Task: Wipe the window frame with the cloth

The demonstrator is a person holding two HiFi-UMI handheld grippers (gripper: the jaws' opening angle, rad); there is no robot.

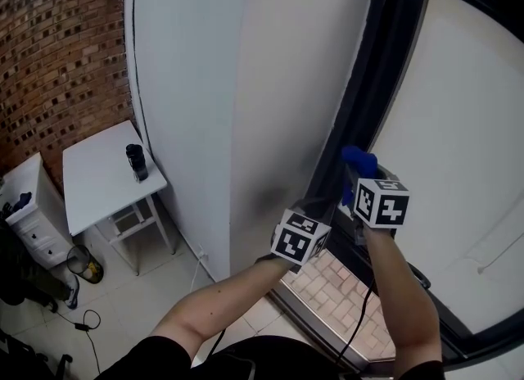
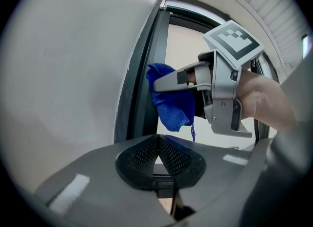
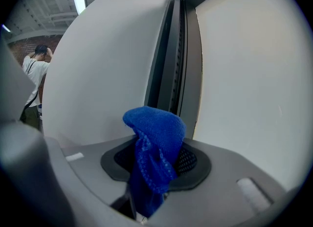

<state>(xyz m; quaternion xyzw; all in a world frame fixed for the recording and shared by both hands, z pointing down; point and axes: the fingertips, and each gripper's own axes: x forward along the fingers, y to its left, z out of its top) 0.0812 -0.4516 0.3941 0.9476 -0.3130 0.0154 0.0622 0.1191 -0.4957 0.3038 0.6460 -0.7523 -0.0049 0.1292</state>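
At twelve o'clock, the dark metal window frame (image 3: 171, 59) could drag the fuzzy blue cloth (image 3: 154, 133) from my right hand-held gripper (image 3: 156, 160), which clamps it; my left hand-held gripper (image 2: 159, 155) is clenched empty.

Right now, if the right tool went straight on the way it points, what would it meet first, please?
Most likely the dark window frame: the blue cloth clamped in the right tool leads, with the frame's upright directly beyond it. How far off is unclear.
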